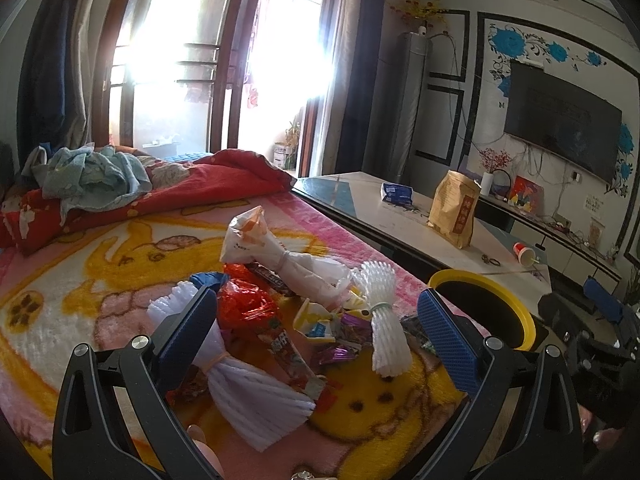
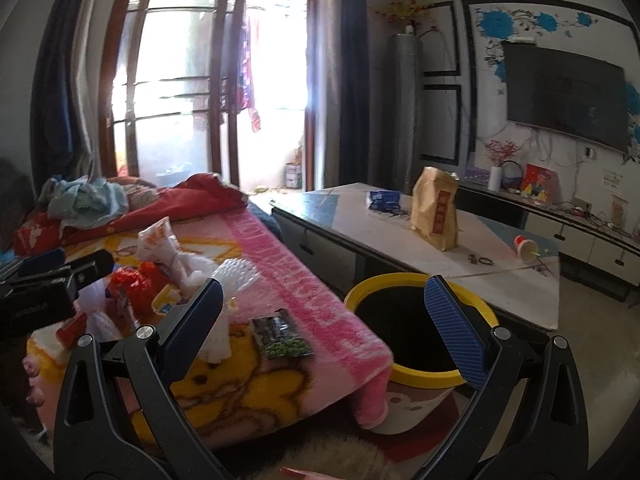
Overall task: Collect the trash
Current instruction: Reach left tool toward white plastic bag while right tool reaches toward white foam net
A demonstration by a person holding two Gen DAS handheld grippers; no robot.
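A heap of trash lies on the pink and yellow blanket [image 1: 60, 320]: a white foam net [image 1: 386, 312], a second foam net [image 1: 248, 384], a red wrapper [image 1: 246, 306], a white plastic bag [image 1: 280, 256] and small candy wrappers [image 1: 340, 340]. My left gripper [image 1: 316, 332] is open and empty, its fingers either side of the heap. A yellow-rimmed bin [image 2: 416, 332] stands beside the bed. My right gripper [image 2: 324, 328] is open and empty over the bed's edge, near a green and black snack packet [image 2: 282, 338].
A low table [image 2: 504, 292] behind the bin carries a brown paper bag [image 2: 436, 208], a blue packet [image 2: 384, 199] and a tipped red cup [image 2: 526, 248]. A red quilt [image 1: 180, 188] and crumpled clothes [image 1: 92, 176] lie at the bed's far end. A TV [image 2: 568, 96] hangs on the wall.
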